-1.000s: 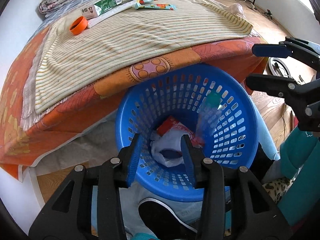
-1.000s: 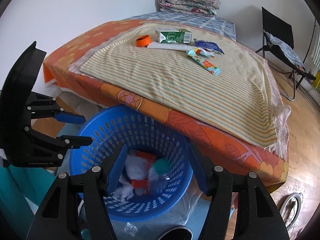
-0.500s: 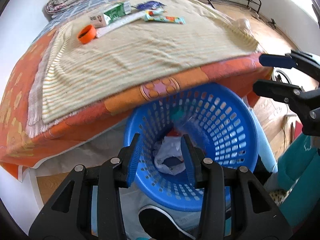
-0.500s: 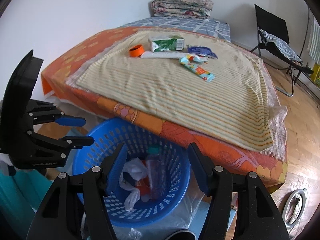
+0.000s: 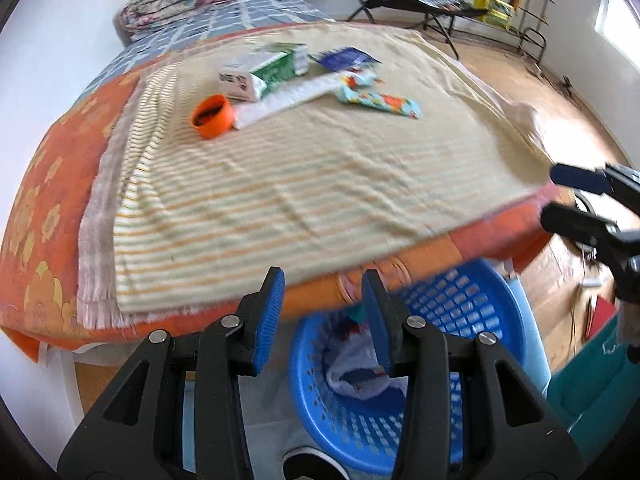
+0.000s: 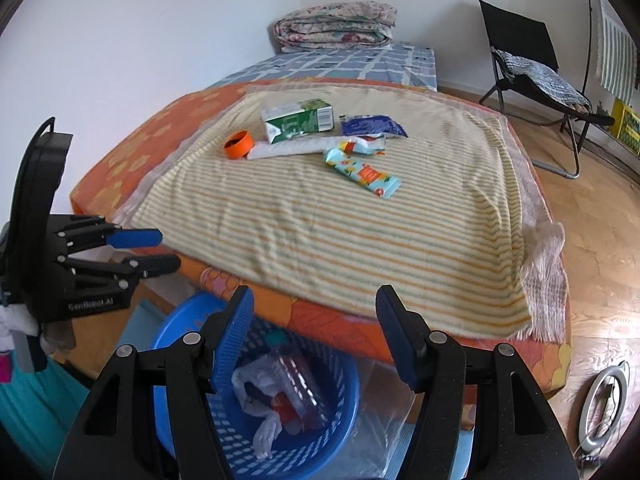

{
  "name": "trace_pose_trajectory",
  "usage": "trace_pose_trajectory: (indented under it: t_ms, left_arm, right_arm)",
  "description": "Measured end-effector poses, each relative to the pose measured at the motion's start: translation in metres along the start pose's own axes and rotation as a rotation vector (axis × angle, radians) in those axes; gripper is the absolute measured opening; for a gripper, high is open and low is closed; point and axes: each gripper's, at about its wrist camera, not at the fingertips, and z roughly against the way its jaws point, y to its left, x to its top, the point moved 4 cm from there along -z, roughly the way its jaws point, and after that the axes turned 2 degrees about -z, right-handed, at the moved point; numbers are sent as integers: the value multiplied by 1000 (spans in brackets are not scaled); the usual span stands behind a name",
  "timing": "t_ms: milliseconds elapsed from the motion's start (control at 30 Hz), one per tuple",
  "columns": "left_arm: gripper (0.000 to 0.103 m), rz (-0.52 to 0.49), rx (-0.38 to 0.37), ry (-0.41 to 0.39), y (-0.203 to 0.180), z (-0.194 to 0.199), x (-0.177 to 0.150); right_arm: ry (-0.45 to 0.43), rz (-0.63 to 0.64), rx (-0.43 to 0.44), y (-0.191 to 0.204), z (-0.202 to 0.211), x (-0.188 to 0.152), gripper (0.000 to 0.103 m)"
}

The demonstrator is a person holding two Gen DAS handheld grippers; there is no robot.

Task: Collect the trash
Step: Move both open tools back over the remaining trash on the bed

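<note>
Standing nearest, low in both frames: two grippers, each with two blue-padded fingers. Left gripper (image 5: 323,304) parted with nothing between the pads, bottom centre of its own view, seen also at left edge of the right view (image 6: 152,250). Right gripper (image 6: 314,328) parted wider, likewise empty, bottom centre of its view, seen again at right edge of the left view (image 5: 576,196).

Just beyond the fingers, lower centre: one blue basket (image 6: 176,320) on the floor, tucked partly under the bed edge, holding white plastic, something red and a clear container with a teal cap; contents too jumbled to count. Clear plastic sheet beside it, lower centre-right of the right view.

Across the middle: one bed (image 6: 120,168) with orange flowered cover, one striped cream cloth (image 6: 340,232) spread over it. Trash gathered on the cloth, upper centre, five pieces: one orange cap (image 6: 238,144), one white strip (image 6: 296,147) touching it, one green-and-white carton (image 6: 298,120) just behind, one blue wrapper (image 6: 374,126) right of the carton, one colourful wrapper (image 6: 362,172) nearest the camera.

Farther, top centre: checked blue sheet, one folded quilt (image 6: 336,28) against the white wall. Upper right: wooden floor, one black folding chair (image 6: 532,64).
</note>
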Motion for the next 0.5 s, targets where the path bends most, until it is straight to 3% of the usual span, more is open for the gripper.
trace_pose_trajectory:
  t_ms: [500]
  left_arm:
    - [41,207,52,-35,78,-36,63]
  right_arm:
    - [1,3,-34,-26,-45,51,63]
